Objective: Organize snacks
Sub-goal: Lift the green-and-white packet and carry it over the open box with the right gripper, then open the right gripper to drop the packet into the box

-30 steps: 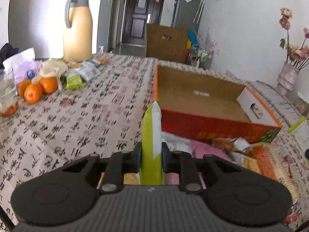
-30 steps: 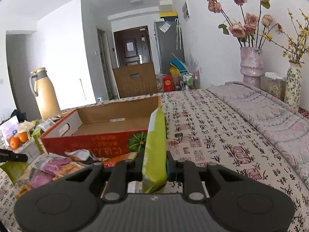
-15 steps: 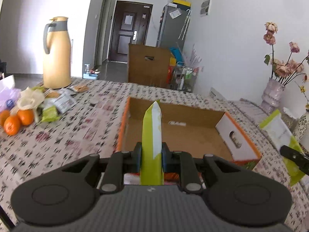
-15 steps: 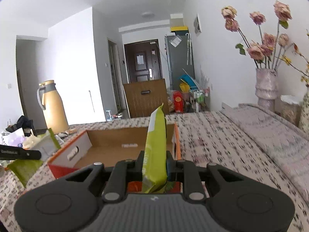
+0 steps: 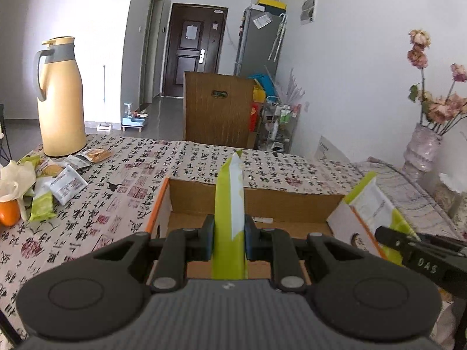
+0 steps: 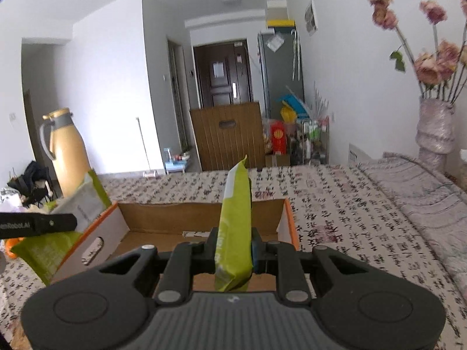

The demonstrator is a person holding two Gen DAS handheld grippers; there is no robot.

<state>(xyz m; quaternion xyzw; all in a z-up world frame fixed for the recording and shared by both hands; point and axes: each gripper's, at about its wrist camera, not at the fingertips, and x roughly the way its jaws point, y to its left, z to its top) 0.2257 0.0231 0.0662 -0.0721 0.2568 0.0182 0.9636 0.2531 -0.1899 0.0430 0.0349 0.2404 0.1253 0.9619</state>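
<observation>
The left gripper (image 5: 227, 243) is clamping a green-and-white snack packet (image 5: 230, 213) edge-on between nearly closed jaws, and the right gripper (image 6: 233, 249) is pinching a second green packet (image 6: 235, 227) the same way; both packets are hanging over the near rim of the open cardboard box (image 5: 292, 195), which is sitting near the middle of the tabletop (image 5: 116, 192). To do this step well, each packet probably needs carrying past the rim and lowering toward the bare floor of the box before release, left and right apart so they are not colliding. More snacks (image 5: 62, 182) are lying near the tabletop's left edge by the thermos (image 5: 59, 99).
</observation>
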